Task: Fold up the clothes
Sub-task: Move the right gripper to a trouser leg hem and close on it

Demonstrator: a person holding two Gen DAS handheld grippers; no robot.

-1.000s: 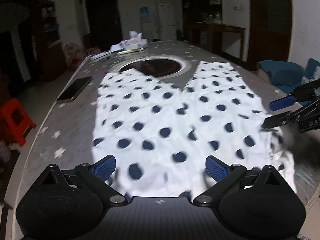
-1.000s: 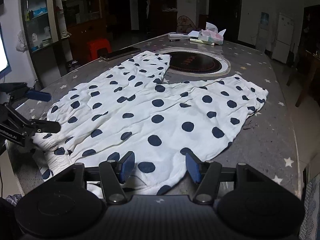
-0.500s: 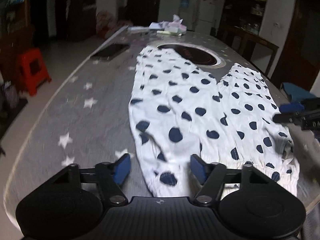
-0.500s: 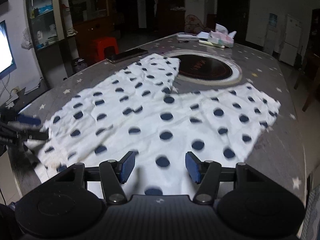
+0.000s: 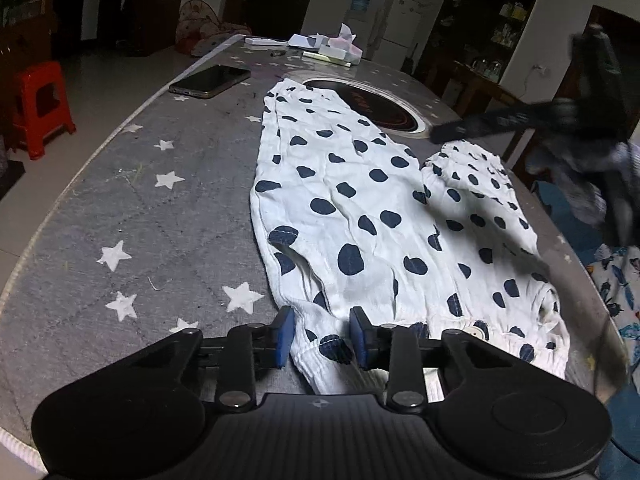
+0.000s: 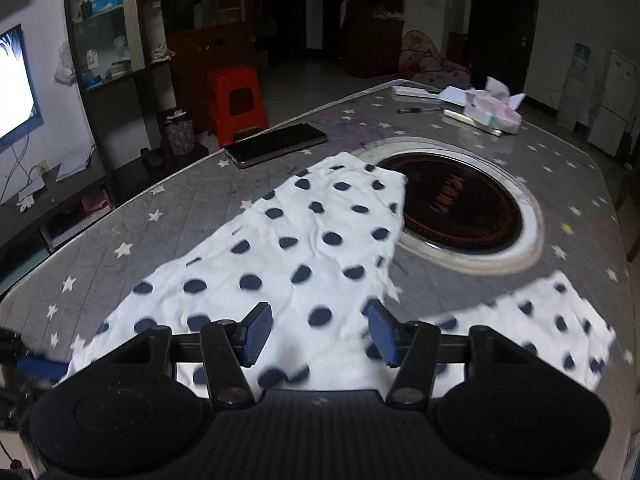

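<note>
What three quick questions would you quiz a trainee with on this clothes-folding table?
1. True or false: the phone lies on the polka-dot trousers.
2. The trousers' dots are: A red, B navy, C green.
3. Which round thing does one trouser-leg end overlap?

Key: 1 false, it lies apart on the table. 2 B. 3 the rim of the hob.
</note>
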